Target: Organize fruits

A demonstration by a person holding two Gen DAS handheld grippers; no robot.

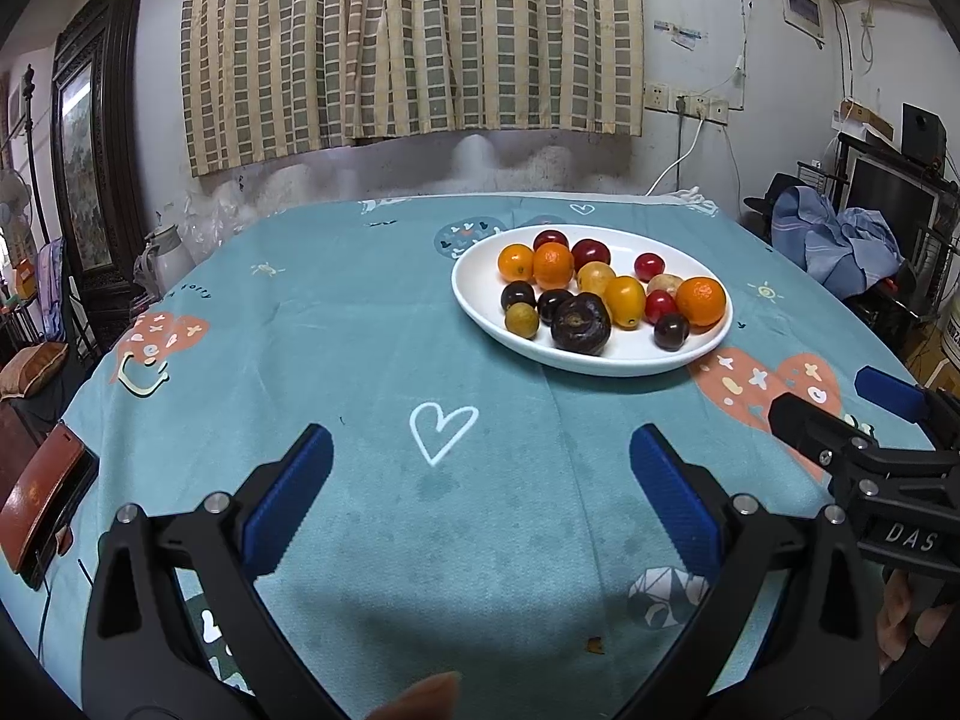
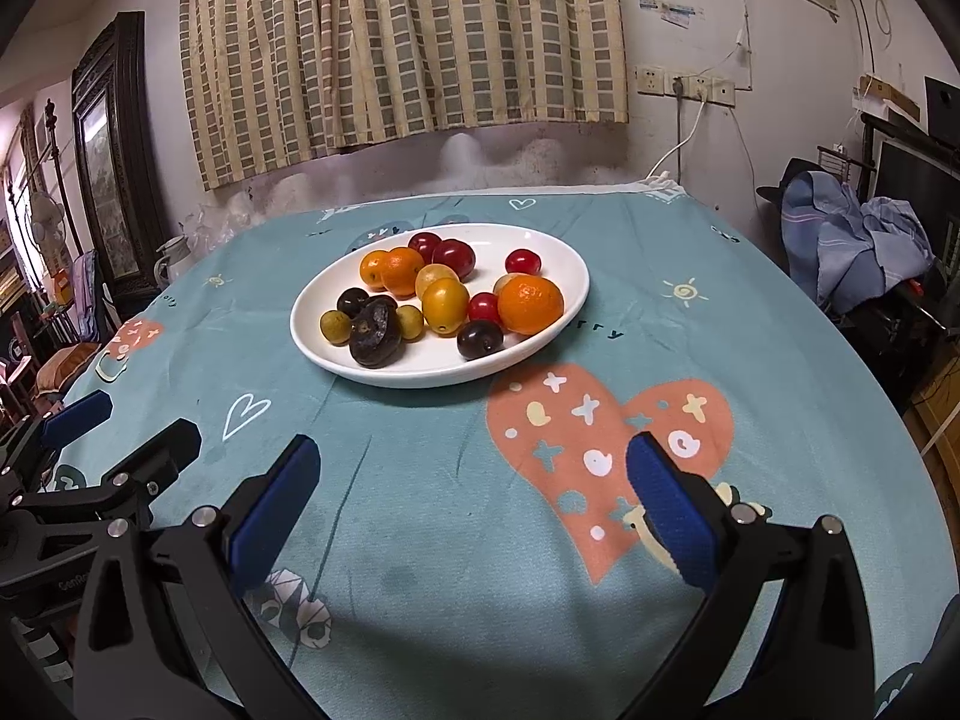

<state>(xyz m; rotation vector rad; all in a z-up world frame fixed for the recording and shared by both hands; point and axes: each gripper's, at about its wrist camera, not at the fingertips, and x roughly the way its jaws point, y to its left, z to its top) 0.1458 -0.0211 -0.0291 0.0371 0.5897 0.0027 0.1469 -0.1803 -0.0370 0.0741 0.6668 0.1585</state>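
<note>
A white oval plate (image 1: 480, 294) (image 2: 318, 336) sits on the teal tablecloth, holding several small fruits: oranges (image 1: 700, 300) (image 2: 530, 303), red cherry tomatoes (image 1: 649, 265) (image 2: 522, 261), yellow ones (image 1: 624, 300) (image 2: 444, 305), dark plums (image 1: 581, 324) (image 2: 375, 337) and green ones (image 1: 521, 320) (image 2: 336, 327). My left gripper (image 1: 480, 450) is open and empty, low over the cloth, well short of the plate. My right gripper (image 2: 474, 462) is open and empty, also short of the plate. It shows at the right of the left wrist view (image 1: 840, 408); the left shows at the left of the right wrist view (image 2: 126, 432).
The round table (image 1: 360, 324) has a teal cloth with heart prints. A red-brown case (image 1: 42, 498) lies at its left edge. A curtain (image 1: 408, 42) hangs behind; clothes (image 1: 834, 240) and furniture stand at the right, a kettle (image 1: 165, 252) at the left.
</note>
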